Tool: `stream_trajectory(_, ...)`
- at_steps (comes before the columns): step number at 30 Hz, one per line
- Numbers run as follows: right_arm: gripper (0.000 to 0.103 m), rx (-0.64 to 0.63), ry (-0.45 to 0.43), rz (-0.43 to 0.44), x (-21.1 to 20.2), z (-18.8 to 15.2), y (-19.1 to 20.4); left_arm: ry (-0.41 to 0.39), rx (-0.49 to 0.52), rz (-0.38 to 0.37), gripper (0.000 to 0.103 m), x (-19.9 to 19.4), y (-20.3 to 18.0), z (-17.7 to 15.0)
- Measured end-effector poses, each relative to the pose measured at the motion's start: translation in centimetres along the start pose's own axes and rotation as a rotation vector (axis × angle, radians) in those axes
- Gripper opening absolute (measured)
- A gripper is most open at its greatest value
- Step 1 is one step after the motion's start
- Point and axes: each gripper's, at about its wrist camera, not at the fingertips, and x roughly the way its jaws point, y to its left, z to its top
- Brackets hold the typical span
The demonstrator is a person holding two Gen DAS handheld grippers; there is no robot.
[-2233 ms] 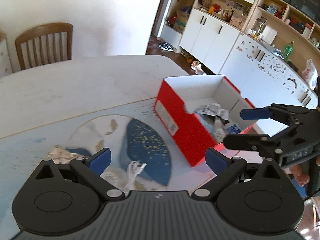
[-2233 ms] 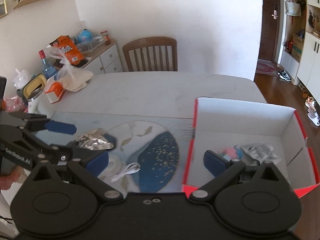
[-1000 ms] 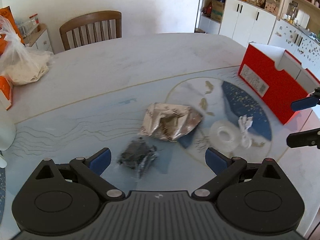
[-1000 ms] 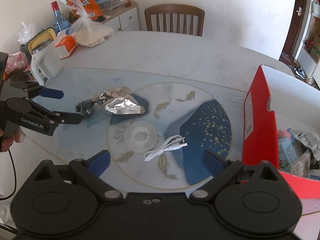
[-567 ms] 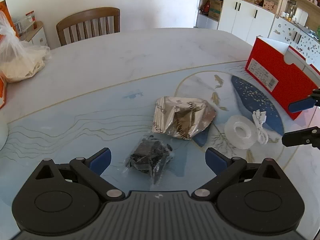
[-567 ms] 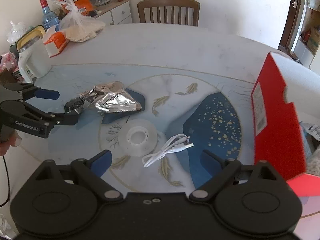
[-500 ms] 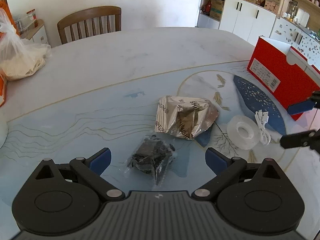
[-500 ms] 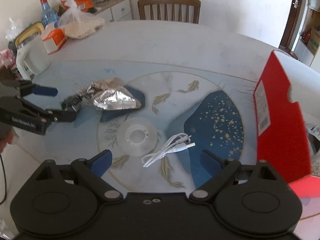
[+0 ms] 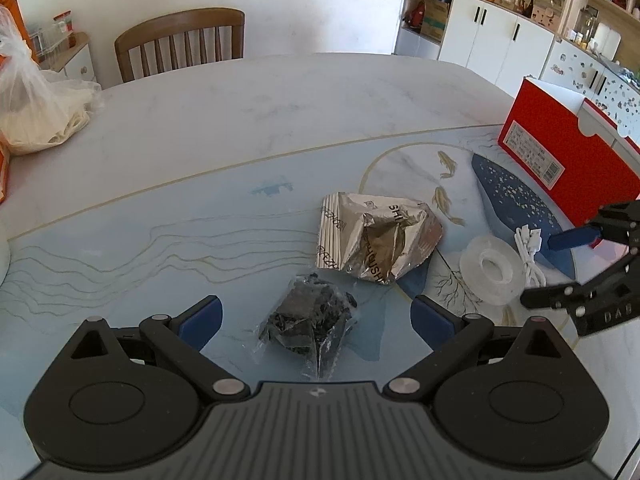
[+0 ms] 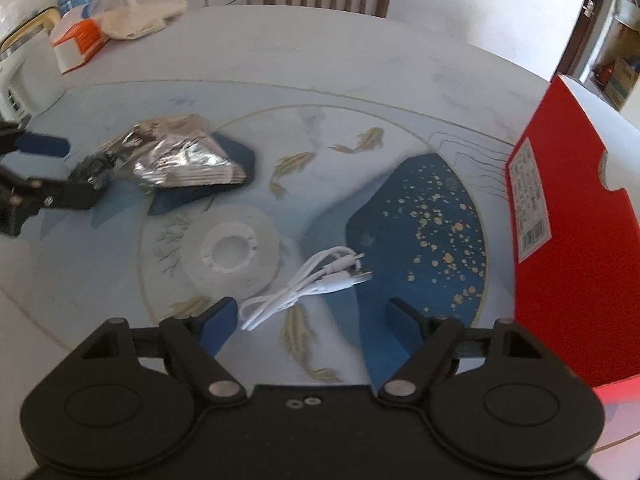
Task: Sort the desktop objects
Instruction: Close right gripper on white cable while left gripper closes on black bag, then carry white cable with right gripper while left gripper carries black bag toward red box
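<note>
My left gripper (image 9: 316, 322) is spread wide, nothing held; a clear packet of black bits (image 9: 310, 326) lies on the table (image 9: 240, 120) low centre in the left wrist view, between my fingers. Just above and right of it is the crumpled silver foil wrapper (image 9: 376, 240). A clear tape roll (image 9: 490, 274) sits right of the wrapper, with the white USB cable (image 9: 528, 250) beside it. My right gripper (image 10: 310, 320) is also wide open and empty; the cable's near loop lies between its blue pads. The red shoebox (image 10: 560, 216) stands at the right edge of the right wrist view.
</note>
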Motion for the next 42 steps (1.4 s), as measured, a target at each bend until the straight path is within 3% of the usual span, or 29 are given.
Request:
stream_trajectory(7, 0.069, 0.069, 0.001, -0.040, -0.2, -0.2, -2.5, 0.003, -0.004, -0.004, 0.101, 0.2, 0.1, -0.1)
stream_trajectory(14, 0.055, 0.072, -0.011, -0.038, -0.1, 0.0, -2.4, 0.009, 0.006, -0.006, 0.100, 0.7, -0.3, -0.4)
stream_trajectory(20, 0.037, 0.080, -0.011, -0.021, -0.3, 0.1, -2.1, 0.015, 0.000, 0.005, 0.089, 0.9, -0.1, -0.4)
stream_trajectory(26, 0.017, 0.084, -0.011, -0.015, -0.5, -0.1, -1.9, 0.024, -0.013, 0.010, 0.069, 1.1, 0.1, -0.6)
stream_trajectory(33, 0.014, 0.100, -0.009, -0.006, -0.7, -0.3, -2.0, 0.022, -0.033, 0.004, 0.056, 0.8, 0.2, -0.6)
stream_trajectory(42, 0.012, 0.103, -0.033, 0.011, -2.0, -0.6, -2.2, 0.006, -0.030, 0.027, 0.049, -0.1, -0.4, -1.1)
